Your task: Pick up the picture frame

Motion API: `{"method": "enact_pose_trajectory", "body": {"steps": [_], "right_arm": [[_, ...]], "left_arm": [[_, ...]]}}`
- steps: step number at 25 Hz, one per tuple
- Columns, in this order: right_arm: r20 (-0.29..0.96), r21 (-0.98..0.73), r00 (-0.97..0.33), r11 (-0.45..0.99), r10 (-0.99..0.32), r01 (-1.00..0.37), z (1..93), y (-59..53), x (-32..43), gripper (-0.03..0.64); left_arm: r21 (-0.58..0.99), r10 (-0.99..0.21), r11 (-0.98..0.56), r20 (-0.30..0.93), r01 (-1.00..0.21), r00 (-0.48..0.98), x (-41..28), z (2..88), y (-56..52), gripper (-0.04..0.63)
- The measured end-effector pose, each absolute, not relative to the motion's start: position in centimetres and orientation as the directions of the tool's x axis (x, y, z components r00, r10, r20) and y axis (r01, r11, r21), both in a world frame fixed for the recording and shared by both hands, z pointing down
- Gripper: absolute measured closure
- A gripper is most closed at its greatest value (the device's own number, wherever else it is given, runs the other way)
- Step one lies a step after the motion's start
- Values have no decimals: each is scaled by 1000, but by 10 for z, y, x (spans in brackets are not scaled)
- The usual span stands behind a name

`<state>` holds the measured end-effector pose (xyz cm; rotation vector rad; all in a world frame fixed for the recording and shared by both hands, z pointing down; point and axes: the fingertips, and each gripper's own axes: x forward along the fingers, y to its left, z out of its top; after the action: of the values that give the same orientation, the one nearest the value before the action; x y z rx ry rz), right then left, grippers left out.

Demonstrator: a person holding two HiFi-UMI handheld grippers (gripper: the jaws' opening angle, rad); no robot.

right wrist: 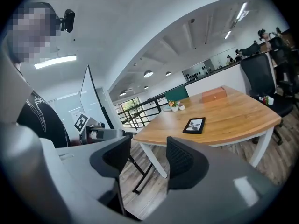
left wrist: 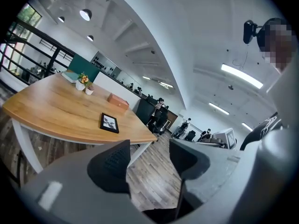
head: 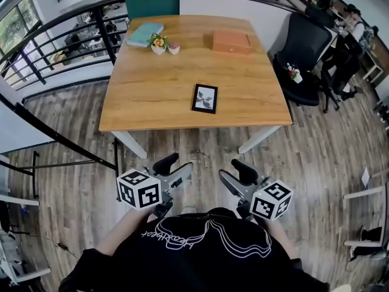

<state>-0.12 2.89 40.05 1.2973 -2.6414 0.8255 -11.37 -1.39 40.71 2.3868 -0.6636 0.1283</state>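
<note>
Two empty tools, left tool (head: 174, 166) and right tool (head: 236, 176), hover with jaws apart short of the bench (head: 152, 102)'s near edge. The picture frame (head: 205, 98) lies flat just inside that edge, untouched. Approach stage, I'd judge; next, reach forward over it.

1. Black shirt (head: 200, 266) with a white line drawing (script unreadable).
2. Grey left gripper (head: 174, 168) and right gripper (head: 236, 175), with black ribbed fingers (right wrist: 184, 162).
3. White cubes (head: 138, 188) bearing black square markers.
</note>
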Motion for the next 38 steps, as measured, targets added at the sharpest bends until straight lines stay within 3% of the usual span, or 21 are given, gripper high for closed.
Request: {"method": "enact_pose_trajectory", "body": {"steps": [12, 23, 38], "right_arm": [[311, -507, -678, 487, -666, -711, 428, -93, 46, 371], [375, -574, -763, 514, -527, -637, 467, -218, 76, 377], [528, -586, -747, 464, -403, -665, 545, -302, 61, 373]], "left_arm": [[559, -443, -627, 317, -543, 839, -64, 429, -122, 348], [495, -518, -600, 359, -629, 776, -20, 447, -239, 348], [450, -505, -554, 486, -700, 713, -37, 513, -313, 348]]}}
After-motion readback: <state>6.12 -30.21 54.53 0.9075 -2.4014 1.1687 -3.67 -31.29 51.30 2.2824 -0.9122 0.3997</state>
